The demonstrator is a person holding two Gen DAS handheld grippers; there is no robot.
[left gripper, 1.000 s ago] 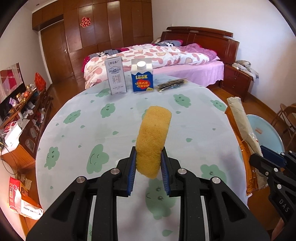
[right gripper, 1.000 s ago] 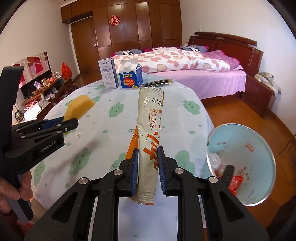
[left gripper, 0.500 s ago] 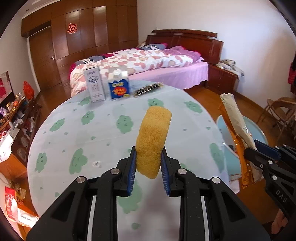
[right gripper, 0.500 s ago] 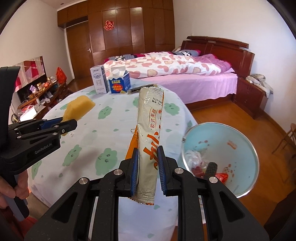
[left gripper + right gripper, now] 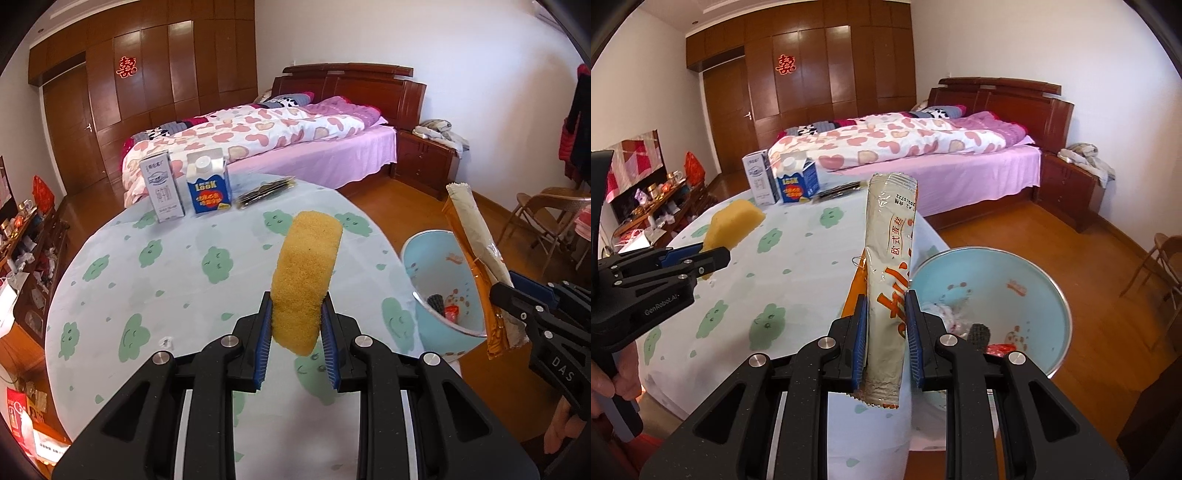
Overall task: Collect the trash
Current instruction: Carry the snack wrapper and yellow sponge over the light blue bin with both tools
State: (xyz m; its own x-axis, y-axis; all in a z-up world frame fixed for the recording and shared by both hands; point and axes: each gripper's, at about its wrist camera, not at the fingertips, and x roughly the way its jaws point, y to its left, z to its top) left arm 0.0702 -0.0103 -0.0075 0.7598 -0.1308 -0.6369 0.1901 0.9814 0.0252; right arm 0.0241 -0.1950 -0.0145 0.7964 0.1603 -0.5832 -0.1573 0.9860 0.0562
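Sponge (image 5: 306, 280): yellow, rough, porous foam. Snack wrapper (image 5: 889, 291): glossy, crinkled plastic film. Bin (image 5: 1039, 295): smooth, glossy pale-blue interior. Tablecloth (image 5: 177, 288): matt printed cloth. Wardrobe (image 5: 812, 81): polished wood. Cartons (image 5: 208, 186): printed paperboard.

yellow sponge (image 5: 304, 273), pale blue bin (image 5: 990, 280), mint surface (image 5: 184, 288) with green smiley clouds, pink-heart bedspread (image 5: 258, 133), blue-padded black claws

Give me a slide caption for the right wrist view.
Right gripper carries a snack wrapper beside the blue trash bin.
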